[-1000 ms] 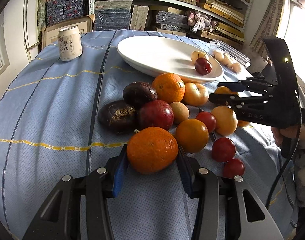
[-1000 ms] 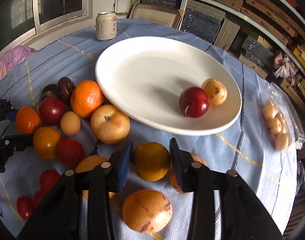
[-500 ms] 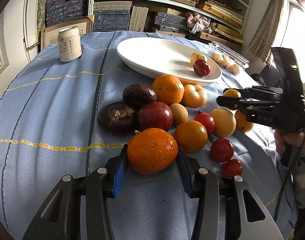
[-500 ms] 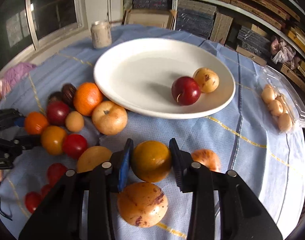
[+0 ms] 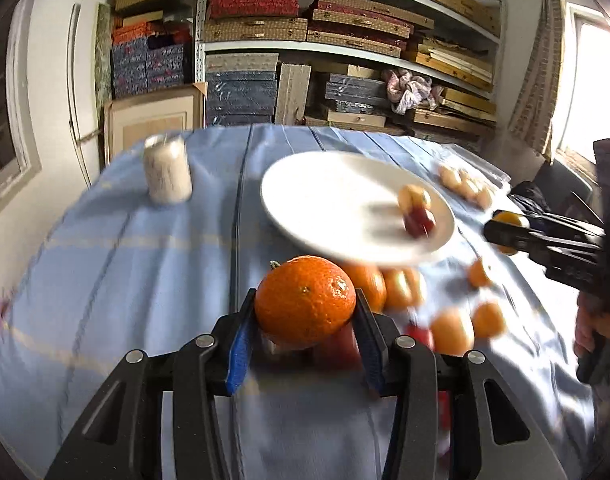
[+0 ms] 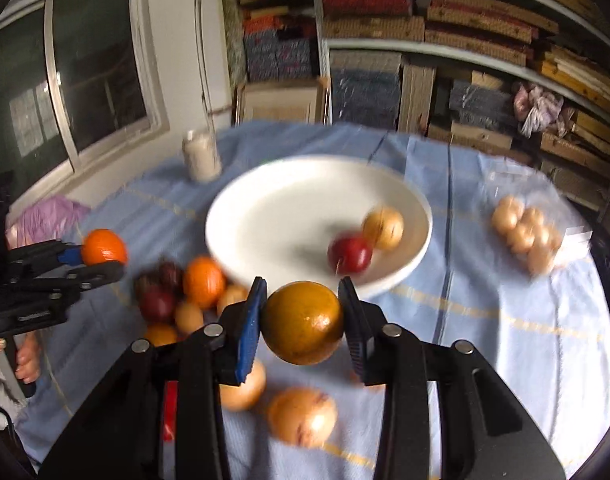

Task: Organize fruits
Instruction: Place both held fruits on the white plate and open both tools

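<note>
Left gripper [image 5: 304,330] clamped on bright orange [image 5: 305,301], wedged between both pads, lifted above blue tablecloth [image 5: 145,264]; right gripper [image 6: 303,332] clamped on darker yellow-orange fruit [image 6: 303,323], likewise between pads, just short of white plate [image 6: 273,216]

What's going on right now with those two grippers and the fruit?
Left gripper shut on bright orange, lifted. Right gripper shut on darker orange, lifted. White plate ahead holds two fruits. Nothing blocking the way.
</note>
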Tool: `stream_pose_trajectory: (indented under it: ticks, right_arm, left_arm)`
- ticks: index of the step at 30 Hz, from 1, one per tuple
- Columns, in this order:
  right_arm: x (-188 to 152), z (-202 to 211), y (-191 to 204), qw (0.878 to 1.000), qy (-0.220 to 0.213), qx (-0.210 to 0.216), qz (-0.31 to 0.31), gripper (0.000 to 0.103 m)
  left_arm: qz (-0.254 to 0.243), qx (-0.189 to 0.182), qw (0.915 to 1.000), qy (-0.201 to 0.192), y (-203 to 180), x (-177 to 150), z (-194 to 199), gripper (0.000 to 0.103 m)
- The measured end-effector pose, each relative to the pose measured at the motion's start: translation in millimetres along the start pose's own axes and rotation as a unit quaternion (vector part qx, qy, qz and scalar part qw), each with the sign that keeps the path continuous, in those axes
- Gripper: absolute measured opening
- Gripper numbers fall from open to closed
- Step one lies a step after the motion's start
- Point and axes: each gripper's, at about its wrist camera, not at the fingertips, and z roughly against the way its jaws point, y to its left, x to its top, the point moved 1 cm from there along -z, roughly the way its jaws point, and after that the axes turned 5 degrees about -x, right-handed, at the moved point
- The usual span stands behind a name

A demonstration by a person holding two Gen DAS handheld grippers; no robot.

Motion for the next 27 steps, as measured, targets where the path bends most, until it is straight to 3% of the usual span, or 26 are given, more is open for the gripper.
stream_pose_trajectory:
  ticks: [4, 7, 12, 19, 21, 24, 27]
  right_arm:
    - [36, -16, -12, 1.000, -0.007, -0.004, -0.006, 0.036]
    - [48, -53, -18, 1.000, 0.024, -0.013, 0.003, 0.036]
    - [53, -116, -15, 0.996, 0.075, -0.017, 0.034, 0.036]
    - [46, -164, -12, 0.990, 0.124, -0.021, 0.058, 0.037]
    - [44, -163, -11, 0.991, 0.121, -0.021, 0.056, 0.037]
    - [49, -145, -14, 0.995, 0.089, -0.022, 0.046, 0.050]
    - [53, -113, -18, 0.997, 0.062, -0.023, 0.035, 0.051]
  left_arm:
    - [0.001, 0.004, 1.0000, -0.002, 1, 48, -28, 0.046]
    - [0.002, 0.012, 0.9997, 0.023, 1, 66, -67, 0.046]
    - [0.008, 0.021, 0.9977, 0.065, 11, 72, -120, 0.046]
    - [0.009, 0.022, 0.9961, 0.085, 17, 70, -149, 0.047]
    - [0.009, 0.023, 0.9965, 0.080, 18, 68, -150, 0.047]
    - [0.008, 0.023, 0.9971, 0.072, 16, 69, -139, 0.058]
    - [0.004, 0.030, 0.9984, 0.047, 15, 74, -112, 0.064]
